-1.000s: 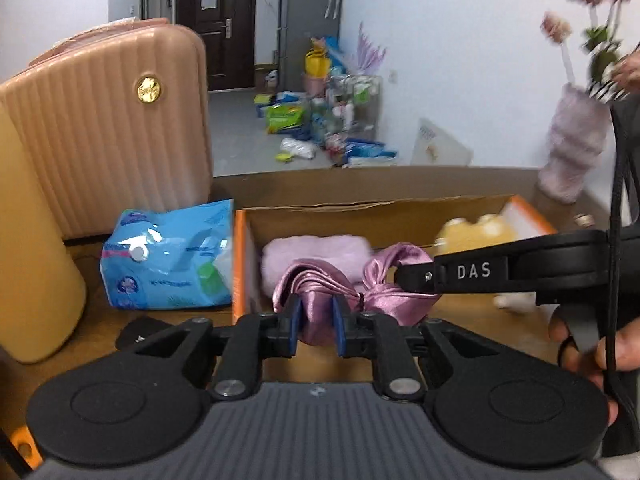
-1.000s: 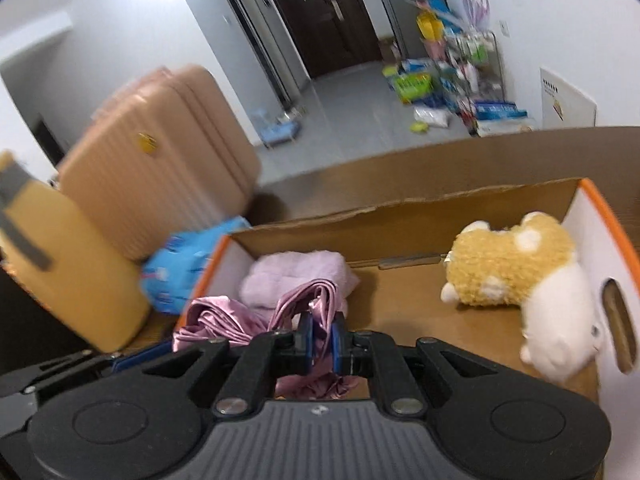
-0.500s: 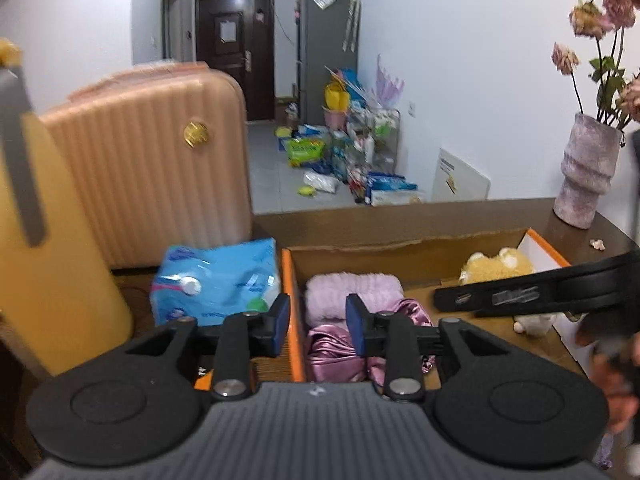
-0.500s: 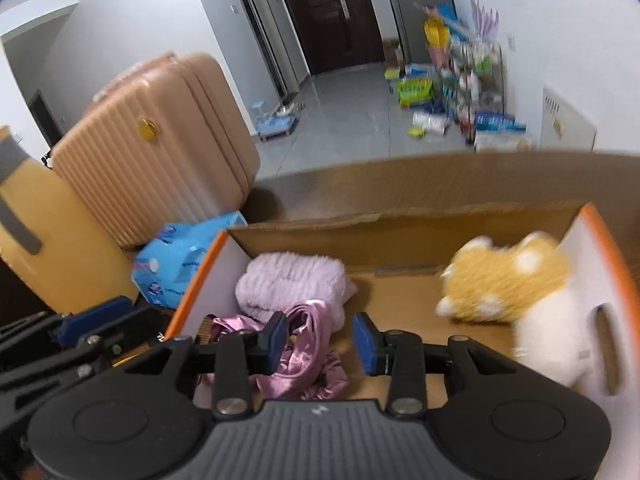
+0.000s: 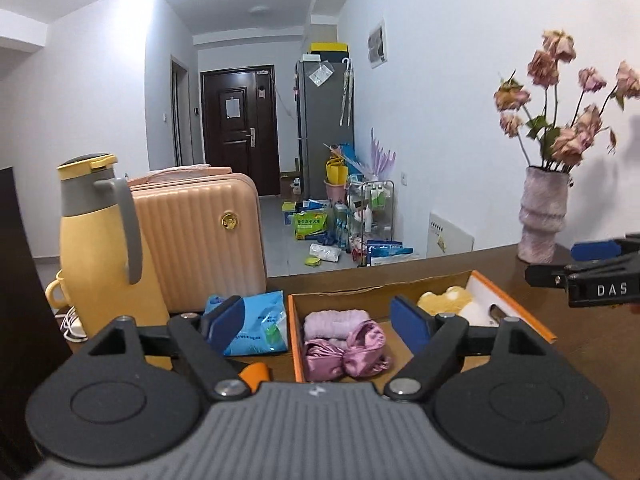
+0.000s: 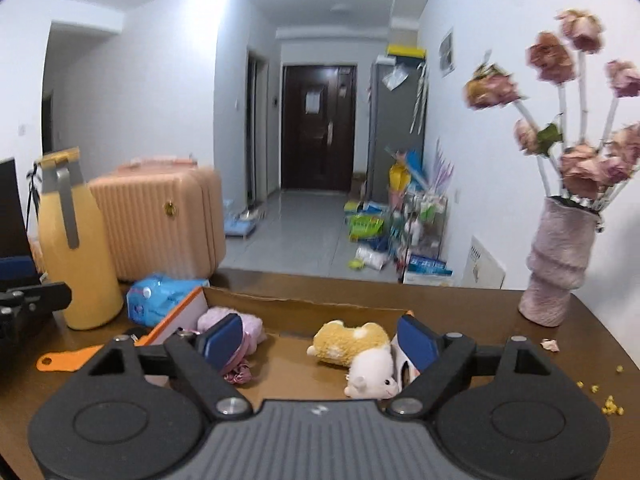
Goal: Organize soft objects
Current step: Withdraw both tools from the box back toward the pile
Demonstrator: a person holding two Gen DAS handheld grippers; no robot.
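Satin bow (image 5: 347, 354) lies in box (image 5: 297, 344), beyond both grippers' spread jaws.

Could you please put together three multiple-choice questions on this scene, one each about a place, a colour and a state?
1. Where does the pink satin cloth lie?
A. Inside the cardboard box
B. On the suitcase
C. Beside the vase

2. What colour is the thermos jug?
A. Green
B. Yellow
C. Red

3. How does the left hand-held gripper stand?
A. Shut on the cloth
B. Shut on nothing
C. Open

Answers:
1 A, the cloth sits between the box's walls, in front of the fluffy lilac item.
2 B, its body is yellow with a grey handle.
3 C, its blue pads are wide apart, holding nothing.
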